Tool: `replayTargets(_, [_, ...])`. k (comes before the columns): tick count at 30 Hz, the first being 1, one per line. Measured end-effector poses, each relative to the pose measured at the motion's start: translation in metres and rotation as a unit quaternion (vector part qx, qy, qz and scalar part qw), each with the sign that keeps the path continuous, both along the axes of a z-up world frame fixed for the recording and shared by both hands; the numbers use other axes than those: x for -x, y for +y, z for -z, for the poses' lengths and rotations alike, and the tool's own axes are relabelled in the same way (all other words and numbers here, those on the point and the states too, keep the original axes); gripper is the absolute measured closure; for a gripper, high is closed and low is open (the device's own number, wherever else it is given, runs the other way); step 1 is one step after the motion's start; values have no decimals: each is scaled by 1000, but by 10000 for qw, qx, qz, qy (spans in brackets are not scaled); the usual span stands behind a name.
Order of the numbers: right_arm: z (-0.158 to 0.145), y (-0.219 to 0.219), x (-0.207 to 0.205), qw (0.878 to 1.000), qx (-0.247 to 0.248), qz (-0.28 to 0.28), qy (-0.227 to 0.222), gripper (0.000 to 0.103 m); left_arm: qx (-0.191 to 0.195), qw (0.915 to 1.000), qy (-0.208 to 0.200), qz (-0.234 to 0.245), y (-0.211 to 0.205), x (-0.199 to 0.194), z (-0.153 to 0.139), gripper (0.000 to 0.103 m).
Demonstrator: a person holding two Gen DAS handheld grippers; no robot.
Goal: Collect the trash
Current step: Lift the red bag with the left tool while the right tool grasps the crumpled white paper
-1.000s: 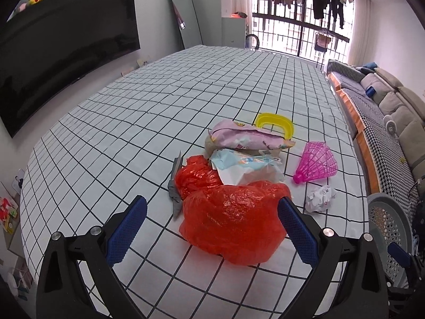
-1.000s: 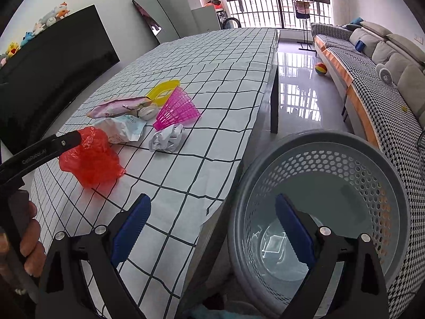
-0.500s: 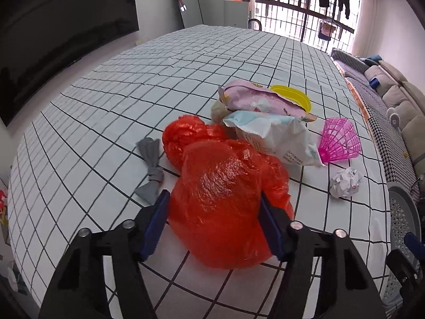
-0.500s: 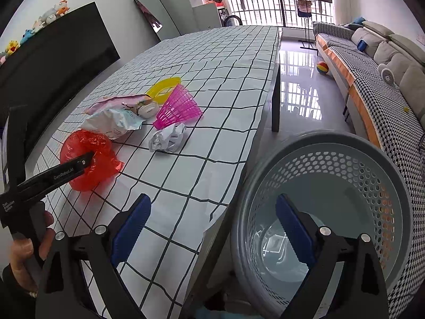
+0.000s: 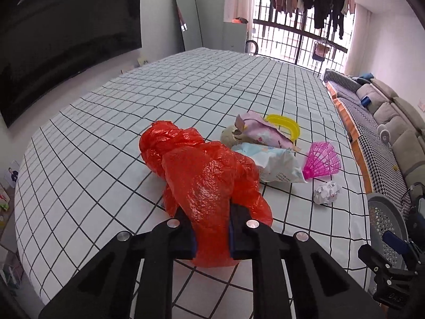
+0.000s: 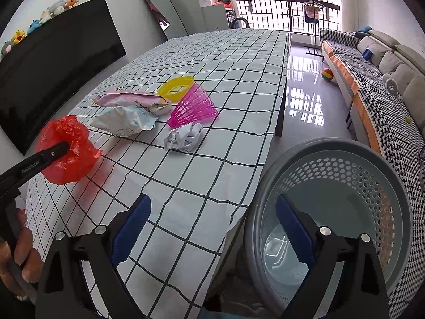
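Left tongs: my left gripper [image 5: 211,235] is clamped tight on the crumpled red plastic bag [image 5: 202,178]; both blue pads are sunk into its near end, the film bulging between and over them.
Red bag: it sits on the white tablecloth with a black grid [image 5: 106,159], near the table's front edge, its far lobe touching the pale blue and white snack packet [image 5: 273,160].
Right tongs: my right gripper [image 6: 212,228] stands wide open with nothing between the pads, hanging over the table's edge and the rim of the grey perforated plastic basket [image 6: 372,175].
Basket: it stands beside the table, below its edge; inside I see only a clear, shiny lining or bottom, and I cannot tell which.
Other trash: a crumpled white paper ball [image 6: 183,138] lies alone near the right edge of the table; just behind it the pink plastic mesh cone [image 6: 195,105] lies on its side.
Further back: a pink and lilac foil wrapper [image 6: 130,99] rests across a small beige round thing [image 6: 159,109], beside a yellow plastic oval ring [image 6: 176,87].
My hand: from the right camera, my left hand [image 6: 18,255] grips the black handle of the left tongs at the picture's lower left.
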State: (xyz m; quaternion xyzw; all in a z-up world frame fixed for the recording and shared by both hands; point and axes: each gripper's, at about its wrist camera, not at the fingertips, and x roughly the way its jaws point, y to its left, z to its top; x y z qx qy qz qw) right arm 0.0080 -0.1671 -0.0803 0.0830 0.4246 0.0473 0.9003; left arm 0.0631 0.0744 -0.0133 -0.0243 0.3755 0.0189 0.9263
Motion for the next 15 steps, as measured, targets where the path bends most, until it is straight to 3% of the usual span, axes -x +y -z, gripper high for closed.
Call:
replayTargets(7, [-3,12,-17,9996,289,-12,16,12,-245,9993,-288,6,1,18,-16,87])
replayTargets(15, [1,24,-63,9980,532,-134,303,12,-265,9991,-299,-101,10,24,-15,87])
